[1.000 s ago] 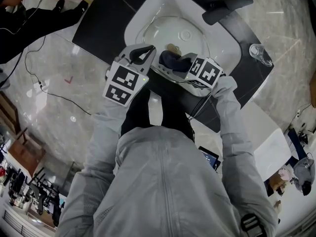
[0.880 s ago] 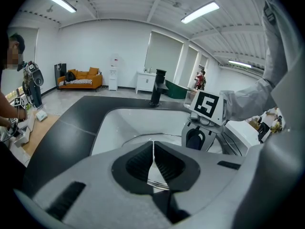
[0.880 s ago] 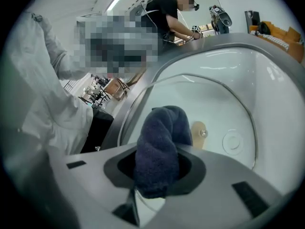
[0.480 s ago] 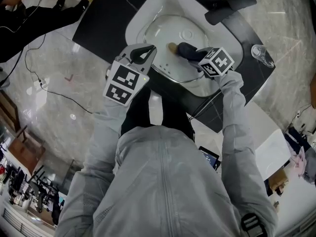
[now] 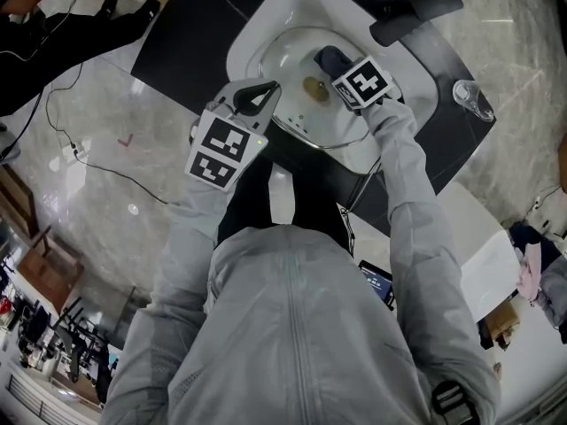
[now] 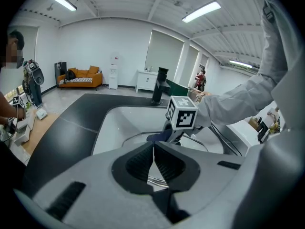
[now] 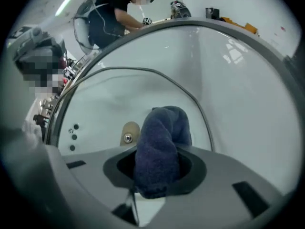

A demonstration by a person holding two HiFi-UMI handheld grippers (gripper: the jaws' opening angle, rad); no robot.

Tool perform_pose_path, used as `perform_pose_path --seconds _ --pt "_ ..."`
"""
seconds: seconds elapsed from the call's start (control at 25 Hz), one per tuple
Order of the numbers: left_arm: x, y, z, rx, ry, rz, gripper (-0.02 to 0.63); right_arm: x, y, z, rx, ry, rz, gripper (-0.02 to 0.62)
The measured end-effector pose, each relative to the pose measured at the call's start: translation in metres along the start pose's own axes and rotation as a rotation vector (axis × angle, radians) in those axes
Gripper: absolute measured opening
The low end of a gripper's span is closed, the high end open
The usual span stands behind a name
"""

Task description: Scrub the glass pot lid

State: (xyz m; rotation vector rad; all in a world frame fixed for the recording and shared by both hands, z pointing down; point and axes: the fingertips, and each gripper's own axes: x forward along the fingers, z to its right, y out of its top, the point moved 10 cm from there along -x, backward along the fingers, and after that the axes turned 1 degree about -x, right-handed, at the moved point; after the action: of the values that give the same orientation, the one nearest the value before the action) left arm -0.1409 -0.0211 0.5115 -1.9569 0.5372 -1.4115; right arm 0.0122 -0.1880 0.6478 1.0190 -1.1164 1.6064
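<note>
The glass pot lid (image 5: 292, 104) lies in the white sink (image 5: 266, 20), its tan centre fitting (image 5: 314, 88) showing through the glass. My left gripper (image 5: 265, 92) is at the lid's near-left edge, jaws shut on the metal rim (image 6: 156, 178). My right gripper (image 5: 335, 64) is over the lid's far right part, shut on a dark blue cloth (image 7: 159, 142) that presses on the glass. In the right gripper view the fitting with its screw (image 7: 127, 133) sits just left of the cloth. The left gripper view shows the right gripper's marker cube (image 6: 182, 113) above the cloth (image 6: 157, 137).
A black faucet (image 5: 409, 11) stands at the sink's far right. The sink is set in a black counter (image 5: 182, 38). A clear glass (image 5: 468, 97) stands on the counter to the right. A cable (image 5: 80, 149) trails over the marble floor at left.
My right gripper has carried the cloth from the lid's near edge across the glass to its far side. The left gripper has stayed on the rim.
</note>
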Motion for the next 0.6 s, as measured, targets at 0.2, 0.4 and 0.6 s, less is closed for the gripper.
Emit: perform_pose_path --seconds 0.2,0.4,0.6 --pt "-0.004 0.004 0.0 0.008 0.002 0.006 0.029 -0.004 0.027 -0.025 -0.315 -0.128 -0.057 0.123" --pt "-0.012 0.005 0.001 0.007 0.009 0.011 0.029 -0.004 0.047 -0.064 -0.553 -0.167 -0.013 0.118" --pt "-0.029 0.005 -0.002 -0.007 0.026 0.032 0.029 -0.011 0.073 -0.102 -0.699 -0.115 0.008 0.118"
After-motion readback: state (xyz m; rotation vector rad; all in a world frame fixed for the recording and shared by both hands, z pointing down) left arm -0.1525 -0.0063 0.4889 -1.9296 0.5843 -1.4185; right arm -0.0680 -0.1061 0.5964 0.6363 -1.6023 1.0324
